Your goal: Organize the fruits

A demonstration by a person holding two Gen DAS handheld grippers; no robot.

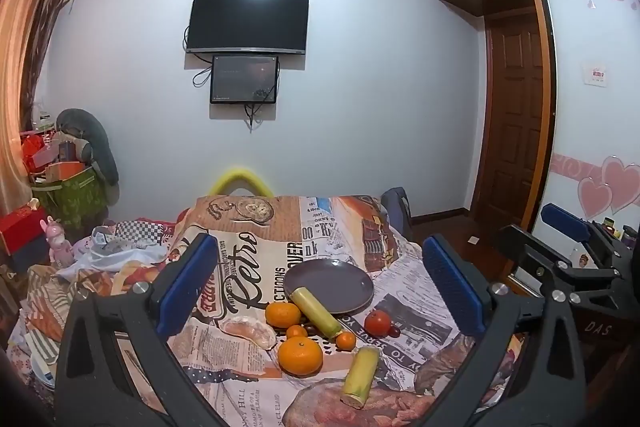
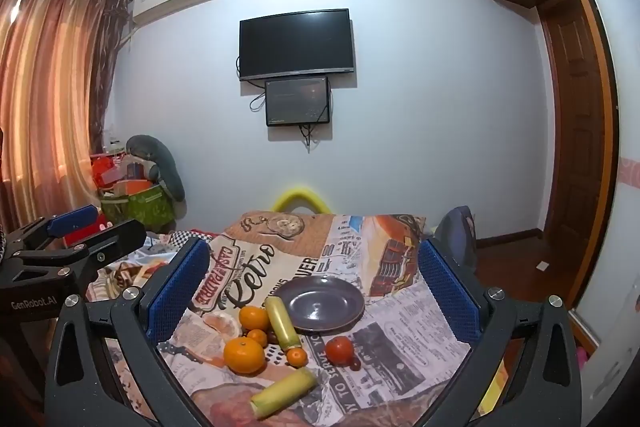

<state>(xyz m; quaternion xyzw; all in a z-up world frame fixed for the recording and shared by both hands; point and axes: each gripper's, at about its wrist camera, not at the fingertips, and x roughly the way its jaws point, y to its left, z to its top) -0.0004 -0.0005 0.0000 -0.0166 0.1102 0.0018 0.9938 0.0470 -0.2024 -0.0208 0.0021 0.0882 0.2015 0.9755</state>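
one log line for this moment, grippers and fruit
left gripper: open, empty | right gripper: open, empty | plate: empty | fruit: loose on cloth

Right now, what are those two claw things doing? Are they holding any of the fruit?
Left gripper: open wide, holding nothing.
Right gripper: open wide, holding nothing.

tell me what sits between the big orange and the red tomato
A small orange sits between the big orange and the red tomato, just below the lower end of the yellow-green stalk. The right wrist view shows it best.
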